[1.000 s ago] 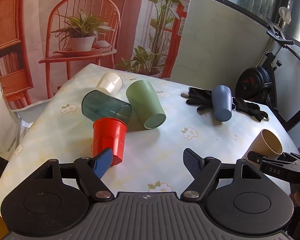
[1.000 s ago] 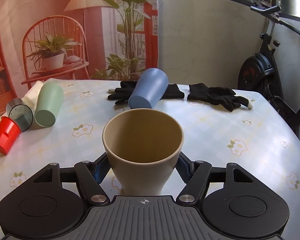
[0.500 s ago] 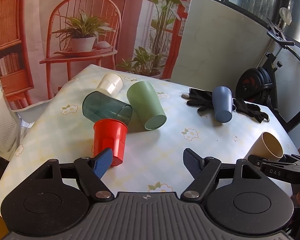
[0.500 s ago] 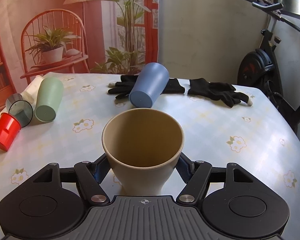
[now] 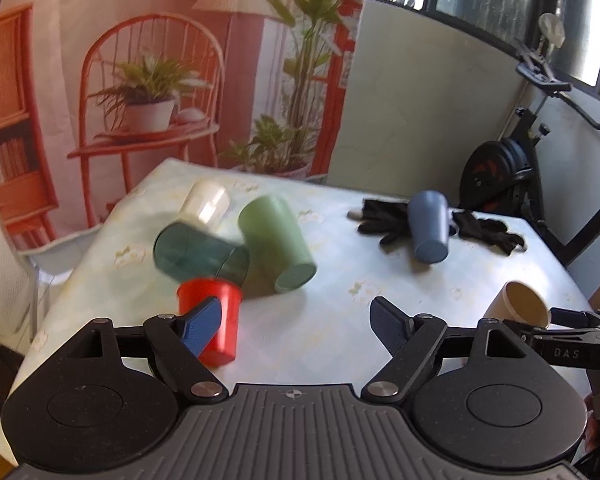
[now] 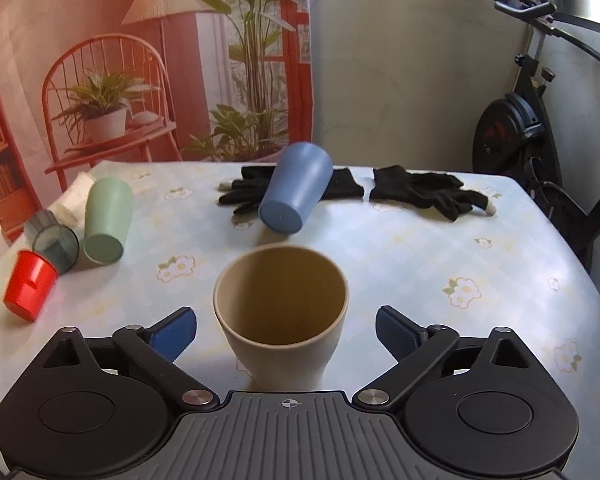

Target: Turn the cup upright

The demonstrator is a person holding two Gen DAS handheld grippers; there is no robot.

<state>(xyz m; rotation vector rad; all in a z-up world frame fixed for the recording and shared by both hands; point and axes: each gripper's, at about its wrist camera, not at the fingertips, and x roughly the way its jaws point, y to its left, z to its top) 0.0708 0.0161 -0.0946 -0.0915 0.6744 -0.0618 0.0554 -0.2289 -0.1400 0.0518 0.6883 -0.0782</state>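
Observation:
A beige cup (image 6: 281,312) stands upright on the table between the fingers of my right gripper (image 6: 286,330), which is open and apart from it. It also shows in the left wrist view (image 5: 518,310) at the far right. My left gripper (image 5: 298,322) is open and empty above the table. A red cup (image 5: 214,320) lies by its left finger. A dark teal cup (image 5: 198,254), a green cup (image 5: 276,248), a white cup (image 5: 206,202) and a blue cup (image 5: 428,230) lie on their sides.
Two black gloves (image 6: 424,190) lie at the table's far side, the blue cup (image 6: 296,192) resting on one. The table has a flowered cloth (image 6: 480,264). An exercise bike (image 6: 520,120) stands at the right. A white basket (image 5: 0,280) is off the left edge.
My right gripper has opened and let go of the beige cup, which now stands on the table. My left gripper has shifted a little; the view is blurred.

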